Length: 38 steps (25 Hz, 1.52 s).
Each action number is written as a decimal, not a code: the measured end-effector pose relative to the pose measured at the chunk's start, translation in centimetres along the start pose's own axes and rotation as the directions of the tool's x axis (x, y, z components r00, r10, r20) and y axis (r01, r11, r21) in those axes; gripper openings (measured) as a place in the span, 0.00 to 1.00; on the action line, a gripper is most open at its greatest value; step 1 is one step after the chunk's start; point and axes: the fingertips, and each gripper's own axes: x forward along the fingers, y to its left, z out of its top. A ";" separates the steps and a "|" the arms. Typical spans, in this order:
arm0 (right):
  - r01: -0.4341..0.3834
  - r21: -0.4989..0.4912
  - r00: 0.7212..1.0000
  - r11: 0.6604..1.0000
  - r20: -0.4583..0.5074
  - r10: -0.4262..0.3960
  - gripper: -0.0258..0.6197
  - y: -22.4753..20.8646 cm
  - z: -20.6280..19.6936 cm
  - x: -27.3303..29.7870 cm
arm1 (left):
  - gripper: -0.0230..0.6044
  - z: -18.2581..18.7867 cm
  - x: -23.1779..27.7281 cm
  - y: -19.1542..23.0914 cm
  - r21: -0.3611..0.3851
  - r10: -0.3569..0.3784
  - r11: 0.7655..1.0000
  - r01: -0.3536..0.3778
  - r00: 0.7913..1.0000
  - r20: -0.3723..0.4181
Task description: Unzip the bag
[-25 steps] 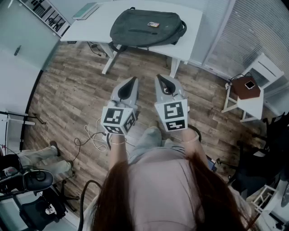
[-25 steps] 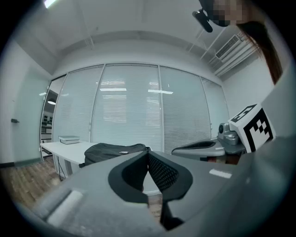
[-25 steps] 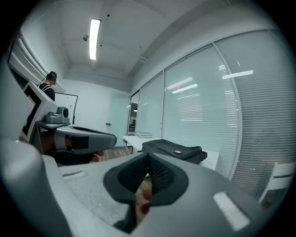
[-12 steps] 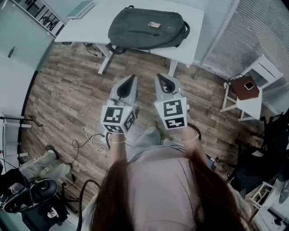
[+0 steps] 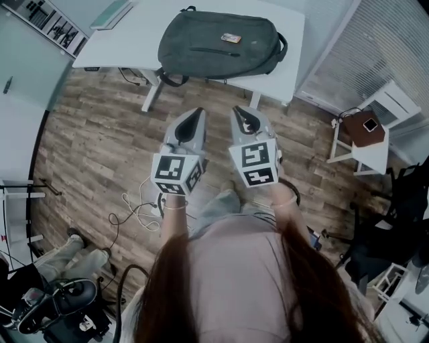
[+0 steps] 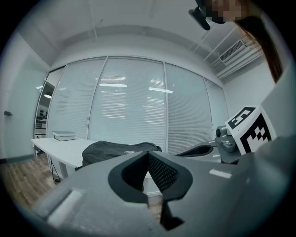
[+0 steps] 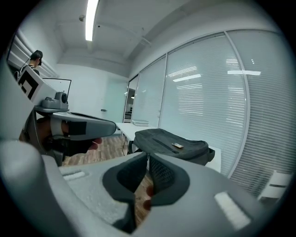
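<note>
Grey plastic and black ribbed pads make up the left claw point(image 6: 148, 153), whose jaws are pressed together with nothing between them. The right claw point(image 7: 148, 157), just beside it at 3 o'clock, is beginning to open: only a hairline slit shows between its pad tips, and it too holds nothing. Both claws are in the air over the brown wood-plank floor point(image 5: 100, 134), side by side and apart from each other, their tips pointing to 12 o'clock.

At 12 o'clock from the claws, well apart from them, the dark grey fabric backpack point(image 5: 218, 43) lies flat on the white rectangular tabletop point(image 5: 134, 43), its long side running from 9 to 3 o'clock. No claw touches it. A small flat tag point(image 5: 230, 38) rests on its upper face, and a dark zip line runs along that face just below the tag. A pale green book point(image 5: 110, 15) lies on the tabletop at 10 o'clock from the backpack.

At 3 o'clock from the claws a small white side table point(image 5: 365, 157) carries a brown flat item with a phone on it. At 8 o'clock thin light cables point(image 5: 134, 208) loop across the floor.
</note>
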 end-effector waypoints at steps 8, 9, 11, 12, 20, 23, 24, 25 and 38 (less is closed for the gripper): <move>0.046 -0.016 0.998 0.999 -0.030 -0.047 0.10 -0.6 0.1 3.9 | 0.05 -0.5 3.0 2.6 -0.006 -0.057 0.998 0.056 0.998 -0.009; 0.052 -0.017 0.998 0.998 -0.037 -0.053 0.10 -0.7 0.1 4.3 | 0.05 -0.5 3.3 2.9 -0.007 -0.062 0.998 0.062 0.998 -0.010; 0.068 -0.024 0.996 0.997 -0.056 -0.069 0.11 -0.9 -0.1 5.0 | 0.05 -0.7 4.1 3.4 -0.007 -0.075 0.997 0.075 0.997 -0.013; 0.074 -0.027 0.995 0.997 -0.064 -0.075 0.11 -1.1 -0.2 5.5 | 0.05 -0.7 4.5 3.6 -0.007 -0.081 0.997 0.081 0.997 -0.015; 0.123 -0.004 0.988 0.992 -0.094 -0.123 0.13 -2.3 -2.1 8.2 | 0.05 -1.9 7.1 4.4 -0.023 -0.111 0.994 0.110 0.993 -0.035; 0.123 0.000 0.988 0.992 -0.099 -0.122 0.14 -2.8 -2.8 9.0 | 0.05 -2.3 8.2 4.3 -0.036 -0.115 0.993 0.114 0.993 -0.038; 0.119 0.003 0.988 0.993 -0.100 -0.118 0.14 -2.9 -3.0 9.3 | 0.05 -2.5 8.6 4.3 -0.037 -0.115 0.993 0.114 0.992 -0.041; 0.116 0.006 0.988 0.993 -0.101 -0.115 0.14 -3.0 -3.2 9.6 | 0.05 -2.7 9.0 4.2 -0.037 -0.115 0.993 0.113 0.992 -0.045; 0.071 0.032 0.988 0.997 -0.142 -0.065 0.17 -4.7 -5.8 14.3 | 0.05 -4.9 13.8 6.2 -0.049 -0.069 0.997 0.065 0.994 -0.089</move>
